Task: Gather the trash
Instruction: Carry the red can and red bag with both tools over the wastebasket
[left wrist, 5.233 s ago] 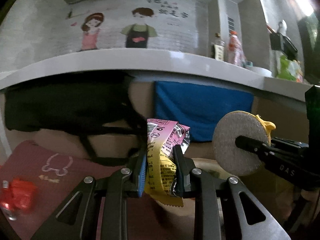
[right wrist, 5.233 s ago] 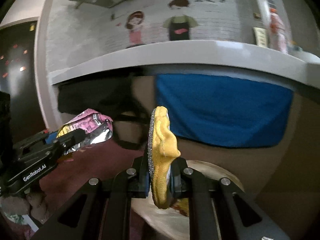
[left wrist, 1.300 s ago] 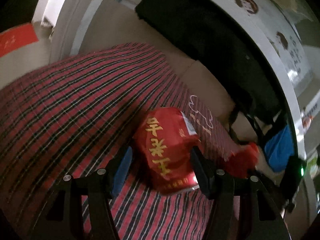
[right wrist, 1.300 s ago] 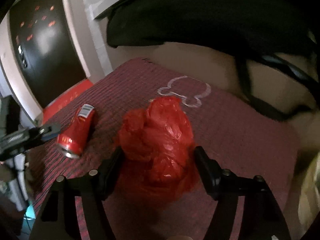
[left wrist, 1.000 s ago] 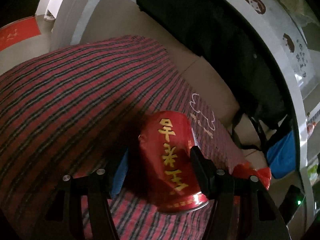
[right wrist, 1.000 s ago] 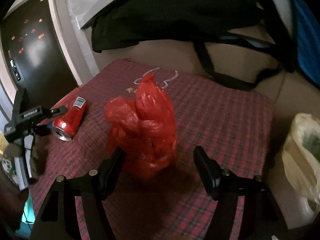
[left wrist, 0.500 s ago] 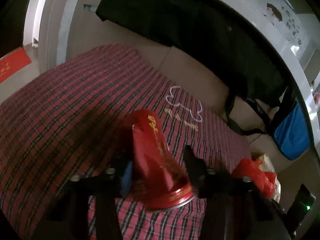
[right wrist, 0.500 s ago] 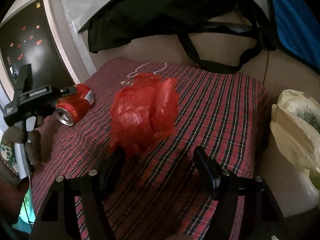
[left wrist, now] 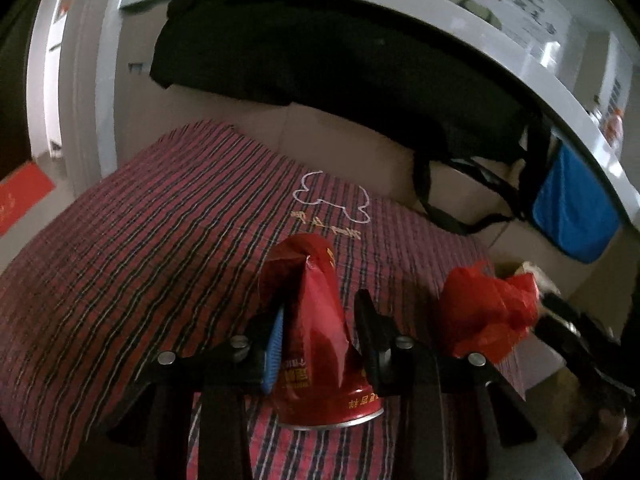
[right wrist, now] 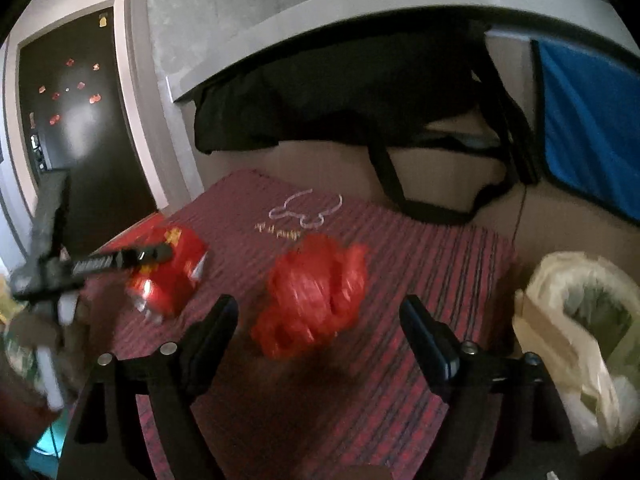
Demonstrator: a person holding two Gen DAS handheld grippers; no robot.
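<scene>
The left gripper has the red can between its jaws, which are closing on it; the can is dented in at the middle where the pads press, its rim end pointing back toward the camera, and it is lifted off the red plaid cloth. From the right wrist view the same can shows only as a smeared red shape with the left gripper's dark finger across it (the blur makes the label unreadable).

The right gripper stands wide, its jaws opening, and the crumpled red plastic bag lies on the cloth just ahead of the gap between the fingers. No pad touches the bag that I can see, though motion blur softens its edges. In the left wrist view the bag sits to the right of the can, with the right gripper's dark body partly cut off at the frame's edge.

At the far right a pale bin liner gapes open, its lower part out of frame and its contents too dim to tell. Behind the cloth a black bag hangs under a white shelf, a strap trailing down, with a blue cloth beside it.
</scene>
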